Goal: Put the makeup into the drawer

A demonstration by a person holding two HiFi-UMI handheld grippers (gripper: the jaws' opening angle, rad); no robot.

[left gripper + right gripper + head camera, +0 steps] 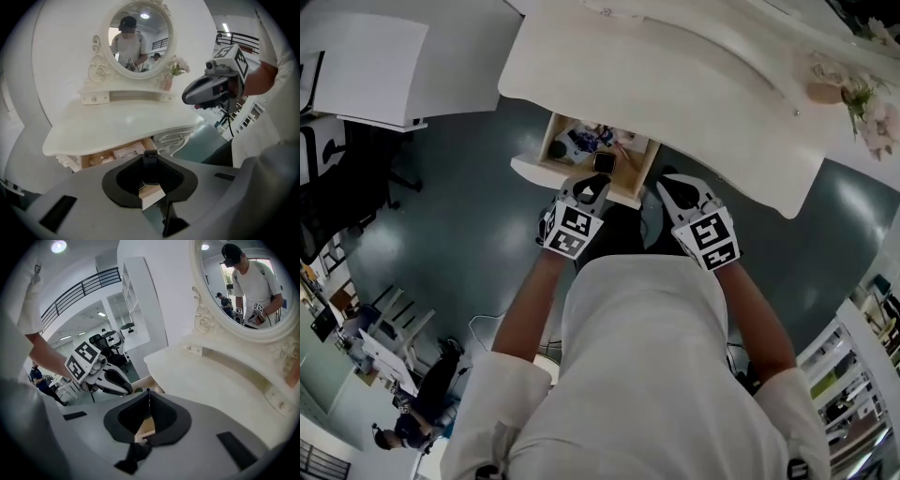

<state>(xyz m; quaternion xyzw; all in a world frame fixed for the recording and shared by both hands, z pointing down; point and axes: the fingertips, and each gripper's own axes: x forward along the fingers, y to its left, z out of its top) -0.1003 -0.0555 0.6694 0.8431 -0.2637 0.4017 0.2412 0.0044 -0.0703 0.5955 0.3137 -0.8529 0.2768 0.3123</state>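
Open drawer [547,148] beneath white dressing table [675,84].
Left gripper [150,158]: jaws part open, clamped on dark makeup compact [603,162]. Right gripper [148,398]: jaws together, empty.

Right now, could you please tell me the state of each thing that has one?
Drawer: open, makeup items inside.
Left gripper: shut on a small dark makeup case.
Right gripper: shut, empty.
Flower vase: upright on the tabletop.
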